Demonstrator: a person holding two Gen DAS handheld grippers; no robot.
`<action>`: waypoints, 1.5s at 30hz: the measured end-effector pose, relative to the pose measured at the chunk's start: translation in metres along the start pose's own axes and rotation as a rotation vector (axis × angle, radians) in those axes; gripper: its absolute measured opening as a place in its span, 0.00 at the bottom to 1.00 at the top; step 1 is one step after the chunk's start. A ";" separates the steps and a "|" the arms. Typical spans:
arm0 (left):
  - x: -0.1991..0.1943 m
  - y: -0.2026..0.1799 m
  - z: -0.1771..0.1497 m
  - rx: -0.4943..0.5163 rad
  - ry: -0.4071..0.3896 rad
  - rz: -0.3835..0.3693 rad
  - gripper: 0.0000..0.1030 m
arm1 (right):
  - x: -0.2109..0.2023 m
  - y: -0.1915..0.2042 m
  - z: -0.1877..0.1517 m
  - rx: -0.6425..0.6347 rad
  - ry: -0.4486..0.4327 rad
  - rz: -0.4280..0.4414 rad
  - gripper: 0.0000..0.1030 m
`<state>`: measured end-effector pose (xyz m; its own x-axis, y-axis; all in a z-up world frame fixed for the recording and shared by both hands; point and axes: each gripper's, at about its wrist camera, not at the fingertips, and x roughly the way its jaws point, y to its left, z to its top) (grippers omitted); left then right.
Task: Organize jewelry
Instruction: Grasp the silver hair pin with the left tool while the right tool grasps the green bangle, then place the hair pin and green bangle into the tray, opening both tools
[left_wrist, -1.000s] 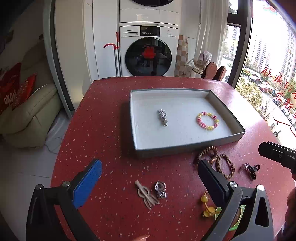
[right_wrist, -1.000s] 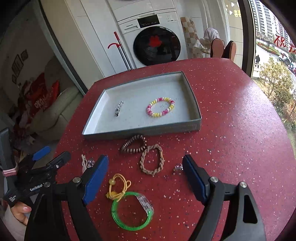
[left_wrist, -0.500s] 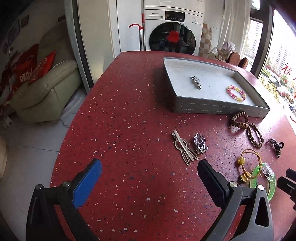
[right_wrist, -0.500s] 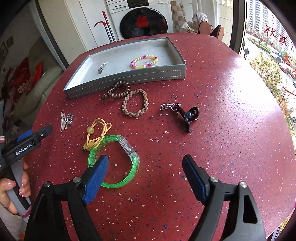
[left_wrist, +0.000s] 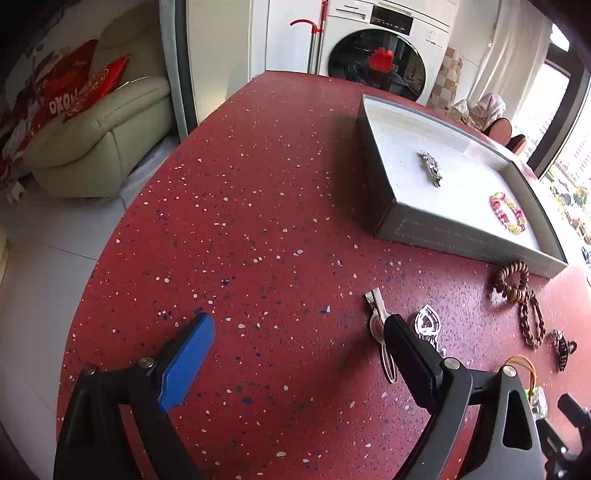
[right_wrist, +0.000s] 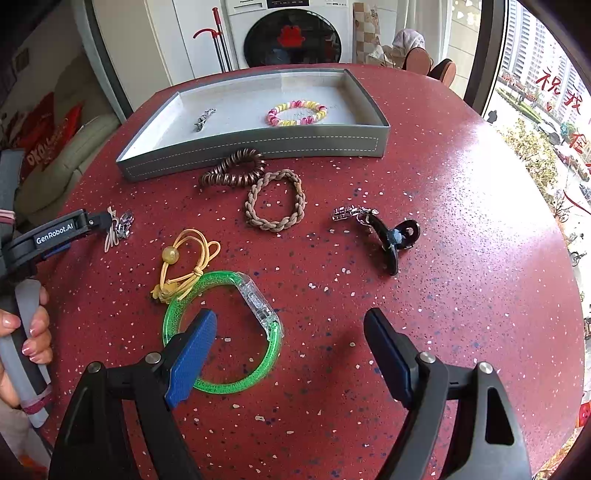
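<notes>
A grey tray (right_wrist: 258, 146) holds a silver clip (right_wrist: 204, 119) and a pink-yellow bead bracelet (right_wrist: 297, 112). Loose on the red table lie a brown coil tie (right_wrist: 233, 172), a braided bracelet (right_wrist: 276, 201), a black claw clip (right_wrist: 389, 232), a yellow cord tie (right_wrist: 188, 258) and a green bangle (right_wrist: 225, 328). My right gripper (right_wrist: 291, 343) is open, low over the bangle. My left gripper (left_wrist: 295, 347) is open, its right finger beside a beige hair clip (left_wrist: 378, 321) and a silver heart clip (left_wrist: 427, 325).
The tray also shows in the left wrist view (left_wrist: 443, 229) at the right. A washing machine (right_wrist: 291, 33) and a cream sofa (left_wrist: 99, 140) stand beyond the table's far edge. The window (right_wrist: 543, 92) is at the right.
Both grippers have pulled back from the tray toward the near side and dropped lower. The left one turned left then neared the hair clips. The right one came over the green bangle.
</notes>
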<state>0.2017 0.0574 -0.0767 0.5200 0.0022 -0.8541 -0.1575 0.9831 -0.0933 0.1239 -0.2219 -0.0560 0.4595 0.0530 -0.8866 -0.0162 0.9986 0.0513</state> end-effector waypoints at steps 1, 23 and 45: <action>0.001 -0.002 0.001 -0.003 0.003 -0.001 1.00 | 0.002 0.001 0.000 -0.004 0.002 -0.004 0.80; -0.013 -0.026 0.001 0.165 -0.029 -0.071 0.33 | -0.001 0.008 -0.008 -0.033 -0.022 -0.018 0.12; -0.076 -0.020 0.006 0.227 -0.130 -0.242 0.33 | -0.053 -0.017 0.015 0.002 -0.119 0.059 0.12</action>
<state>0.1703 0.0383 -0.0067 0.6239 -0.2264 -0.7479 0.1661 0.9737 -0.1562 0.1129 -0.2420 -0.0035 0.5598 0.1096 -0.8214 -0.0443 0.9938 0.1025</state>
